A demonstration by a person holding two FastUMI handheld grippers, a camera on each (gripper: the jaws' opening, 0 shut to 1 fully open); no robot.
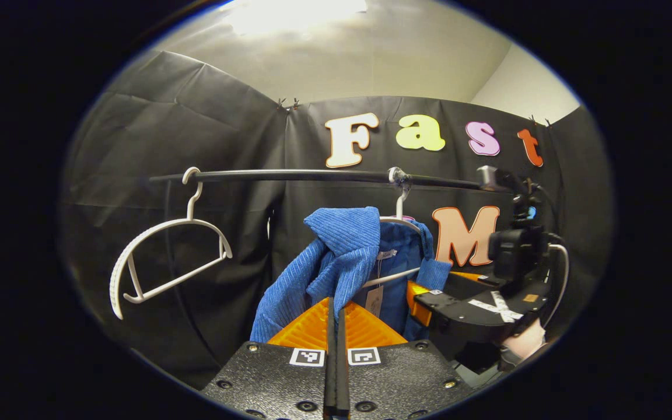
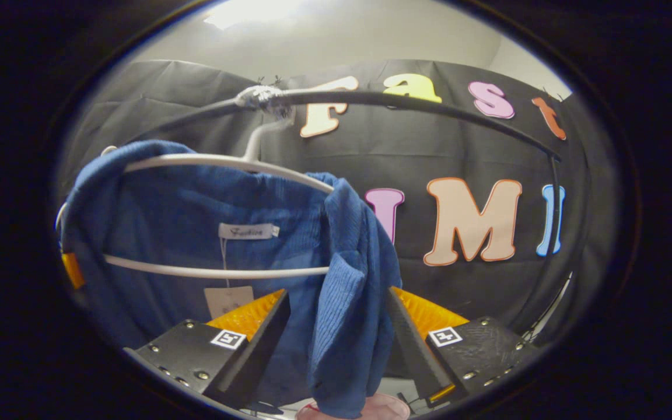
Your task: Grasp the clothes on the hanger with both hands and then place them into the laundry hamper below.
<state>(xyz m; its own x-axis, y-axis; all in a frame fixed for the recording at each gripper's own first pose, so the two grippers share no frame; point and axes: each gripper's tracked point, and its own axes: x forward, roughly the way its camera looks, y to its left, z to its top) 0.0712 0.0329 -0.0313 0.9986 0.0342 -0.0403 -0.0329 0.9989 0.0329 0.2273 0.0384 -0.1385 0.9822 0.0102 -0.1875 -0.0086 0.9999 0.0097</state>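
Two hangers hang on the black rail (image 1: 312,175): a bare white one (image 1: 164,259) off to one side, and a second hanger (image 2: 219,163) that carries the blue shirt (image 2: 196,233), which is the garment to be moved. In the left gripper view the left tongs (image 1: 336,318) are closed, fingers pressed together, with a fold of the shirt's front edge lying right at their tips; whether any cloth is actually pinched between them I cannot tell. In the right gripper view the right tongs (image 2: 336,326) stand wide open, and the shirt's other front panel hangs down in the gap between the two fingers, touching neither so far as can be seen. The same right tool shows in the left gripper view just beside the shirt, with part of a hand (image 1: 525,341) under it. The shirt is draped over its hanger, collar and paper tag (image 2: 228,300) in plain sight, so nothing has been lifted off. By my reading the task is at its start: one side is perhaps gripped, the other is lined up but not clamped. What is left is to close the right tongs on the cloth, work the shirt off the hanger with both, and lower it into the hamper.
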